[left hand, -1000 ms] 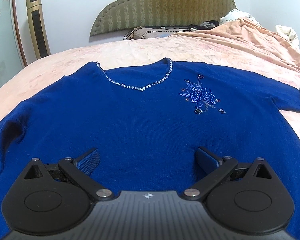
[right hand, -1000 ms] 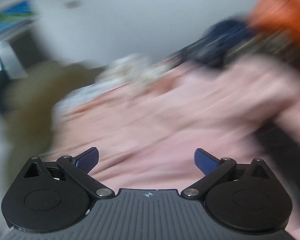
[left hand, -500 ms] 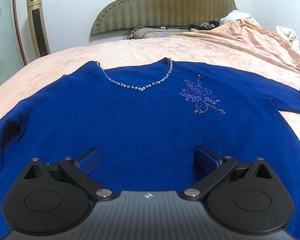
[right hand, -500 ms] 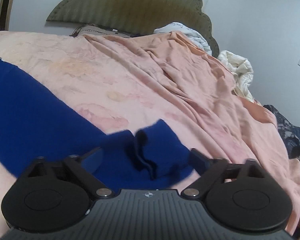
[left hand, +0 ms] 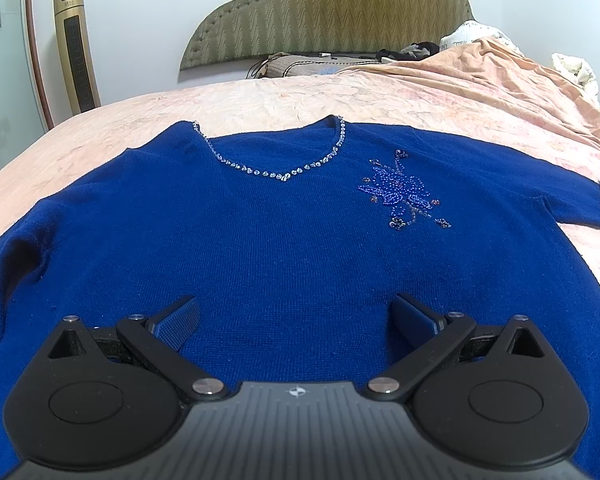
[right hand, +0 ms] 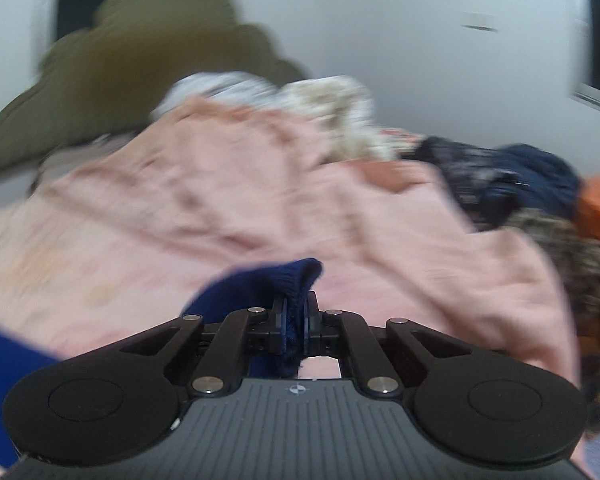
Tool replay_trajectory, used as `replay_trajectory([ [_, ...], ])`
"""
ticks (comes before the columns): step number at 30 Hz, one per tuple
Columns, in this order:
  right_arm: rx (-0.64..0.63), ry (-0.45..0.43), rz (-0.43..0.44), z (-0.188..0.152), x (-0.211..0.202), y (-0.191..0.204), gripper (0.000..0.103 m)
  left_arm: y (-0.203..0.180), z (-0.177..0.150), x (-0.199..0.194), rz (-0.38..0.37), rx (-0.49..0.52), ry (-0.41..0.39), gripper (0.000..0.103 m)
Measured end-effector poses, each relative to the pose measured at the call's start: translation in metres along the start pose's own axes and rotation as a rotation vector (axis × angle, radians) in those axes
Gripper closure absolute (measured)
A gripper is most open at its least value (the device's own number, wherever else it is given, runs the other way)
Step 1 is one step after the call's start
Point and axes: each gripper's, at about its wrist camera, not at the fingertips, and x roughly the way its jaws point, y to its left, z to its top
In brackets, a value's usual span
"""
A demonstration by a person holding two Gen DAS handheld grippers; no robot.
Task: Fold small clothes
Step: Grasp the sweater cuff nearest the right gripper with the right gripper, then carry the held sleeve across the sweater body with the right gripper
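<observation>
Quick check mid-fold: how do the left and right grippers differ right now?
The left gripper is open and empty above the blue sweater; the right gripper is shut on the sleeve cuff. The left view is sharp, the right blurred. Both are over the peach bedspread.

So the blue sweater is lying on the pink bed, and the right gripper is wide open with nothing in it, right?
Not quite. The right gripper is shut on the sweater's sleeve cuff, as the right wrist view shows. The rest is right: the blue sweater does lie spread on the pink bed.
</observation>
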Motion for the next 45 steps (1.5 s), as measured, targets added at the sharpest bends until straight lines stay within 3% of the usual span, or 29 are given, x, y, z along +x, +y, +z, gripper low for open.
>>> replay_trajectory([
  [7,0.155,0.046,-0.068,0.004,-0.012,-0.053,0.095,0.000,0.003,-0.003,-0.003,0.015,0.015,0.000],
  [9,0.243,0.106,-0.001,-0.001,-0.014,-0.062,0.094,-0.001,0.006,-0.009,-0.010,0.040,0.032,0.000],
  [13,0.373,0.238,0.294,-0.012,-0.025,-0.052,0.094,-0.002,0.014,-0.032,0.007,0.122,-0.011,0.000],
  [18,0.394,0.313,0.619,-0.019,-0.044,0.015,0.093,0.013,0.016,-0.038,0.098,0.155,-0.041,0.000],
  [23,0.402,0.345,0.820,-0.012,-0.051,0.089,0.093,0.047,0.014,-0.031,0.123,0.056,0.008,0.000],
  [29,0.399,0.345,0.978,-0.001,-0.053,0.164,0.093,0.078,0.001,-0.029,0.200,-0.015,0.003,0.000],
  [39,0.294,0.435,1.169,-0.018,-0.062,0.297,0.092,0.081,-0.020,-0.026,0.187,-0.029,-0.012,0.000],
  [45,0.244,0.523,1.250,-0.035,-0.061,0.370,0.091,0.093,-0.021,-0.024,0.137,-0.102,0.006,0.000],
])
